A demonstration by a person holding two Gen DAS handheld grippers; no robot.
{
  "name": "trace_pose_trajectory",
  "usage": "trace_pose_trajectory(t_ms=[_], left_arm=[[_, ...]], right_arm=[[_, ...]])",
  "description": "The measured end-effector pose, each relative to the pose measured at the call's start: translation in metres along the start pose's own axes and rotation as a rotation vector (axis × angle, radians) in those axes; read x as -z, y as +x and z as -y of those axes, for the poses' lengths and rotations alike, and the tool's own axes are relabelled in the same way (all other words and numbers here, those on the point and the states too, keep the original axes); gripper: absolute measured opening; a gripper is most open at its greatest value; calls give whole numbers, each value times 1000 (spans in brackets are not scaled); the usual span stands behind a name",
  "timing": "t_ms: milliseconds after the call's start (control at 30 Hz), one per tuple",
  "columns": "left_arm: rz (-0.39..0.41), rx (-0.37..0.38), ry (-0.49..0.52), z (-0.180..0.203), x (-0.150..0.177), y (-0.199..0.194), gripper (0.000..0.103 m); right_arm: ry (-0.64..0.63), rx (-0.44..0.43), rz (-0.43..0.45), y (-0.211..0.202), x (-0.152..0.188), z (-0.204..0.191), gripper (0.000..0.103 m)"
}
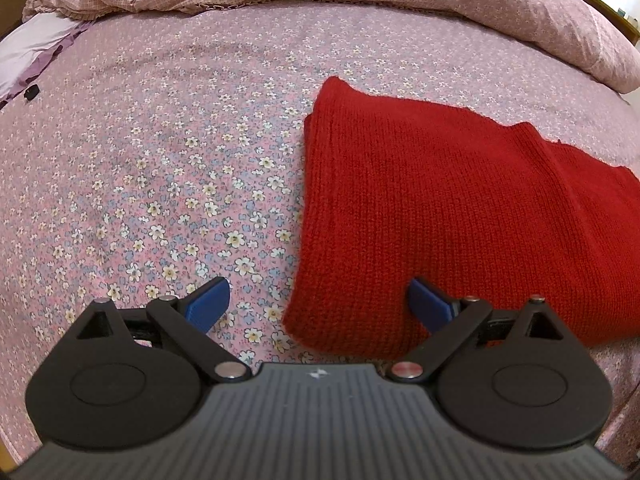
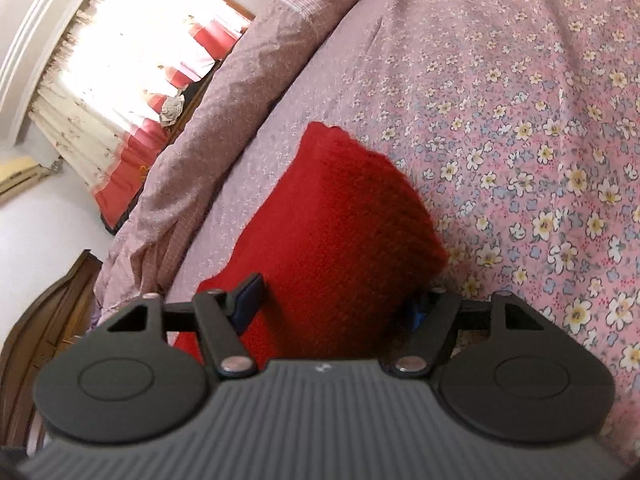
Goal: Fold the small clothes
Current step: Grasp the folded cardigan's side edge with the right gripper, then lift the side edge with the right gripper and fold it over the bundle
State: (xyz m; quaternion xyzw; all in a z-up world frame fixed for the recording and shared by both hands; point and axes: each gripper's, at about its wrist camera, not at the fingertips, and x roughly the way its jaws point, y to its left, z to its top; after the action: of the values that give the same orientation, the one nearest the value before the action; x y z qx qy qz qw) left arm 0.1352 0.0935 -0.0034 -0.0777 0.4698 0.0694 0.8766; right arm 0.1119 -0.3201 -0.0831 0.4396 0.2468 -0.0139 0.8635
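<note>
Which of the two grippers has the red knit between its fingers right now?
The right gripper: the red knit fills its gap. The left gripper straddles only the knit's edge.

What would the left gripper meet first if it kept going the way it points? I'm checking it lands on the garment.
Probably the near left edge of the red knit; the left gripper straddles it, one finger over the sheet. Depth is unclear.

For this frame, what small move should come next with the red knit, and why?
Probably close the right gripper on the red knit: the cloth already sits between its spread fingers, one tip hidden behind it. The left gripper is open astride the knit's near corner on the floral sheet, gripping nothing.
</note>
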Motion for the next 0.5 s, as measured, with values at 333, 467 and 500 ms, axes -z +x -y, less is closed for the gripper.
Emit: trace_pose_trajectory(t_ms=[333,467,500], left_arm=[[-8,5,-11,-2,0,0,99],[-10,7,-13,-2,0,0,99],[-11,7,-13,-2,0,-1,99]], right_arm=[[-18,-8,-20,-5,1,3,38],[26,-25,-36,-3,-4,9,42],[31,-25,-37,-3,-5,10,43]])
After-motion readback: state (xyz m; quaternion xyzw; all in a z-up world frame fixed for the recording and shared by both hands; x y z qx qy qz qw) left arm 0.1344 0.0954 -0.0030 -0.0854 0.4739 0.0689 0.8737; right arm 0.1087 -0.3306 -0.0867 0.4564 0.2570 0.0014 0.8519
